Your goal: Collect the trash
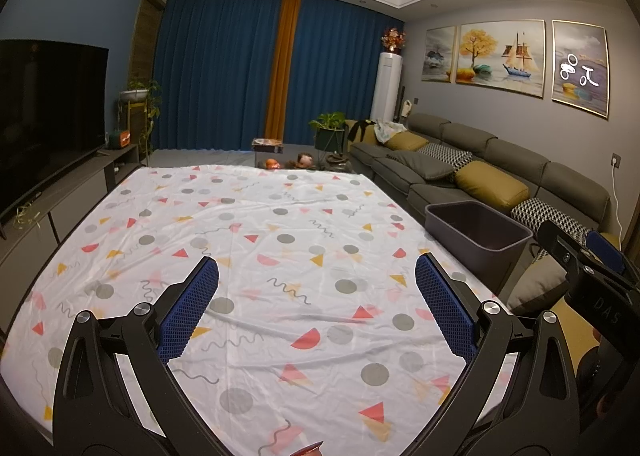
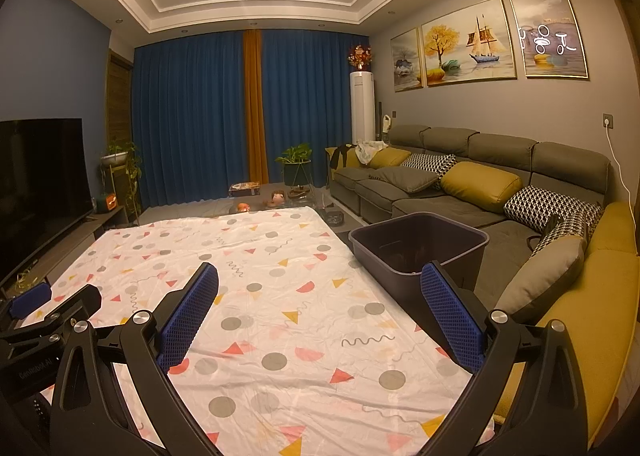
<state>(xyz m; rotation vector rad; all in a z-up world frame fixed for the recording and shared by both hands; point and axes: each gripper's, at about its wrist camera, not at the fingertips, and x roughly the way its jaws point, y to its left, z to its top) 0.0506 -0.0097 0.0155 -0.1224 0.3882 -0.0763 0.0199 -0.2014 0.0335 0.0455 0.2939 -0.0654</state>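
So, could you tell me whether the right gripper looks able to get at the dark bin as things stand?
Probably yes: the right gripper is open and empty, and the dark bin sits just ahead by its right finger, with nothing between them.

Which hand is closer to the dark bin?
Right, probably. The dark plastic bin sits just past the open right gripper, touching its right fingertip's outline. From the open left gripper it lies far off to the side.

A bin (image 2: 418, 252) is sitting at the worktop's (image 2: 280, 316) two o'clock edge, a sofa (image 2: 460, 192) lying behind it.
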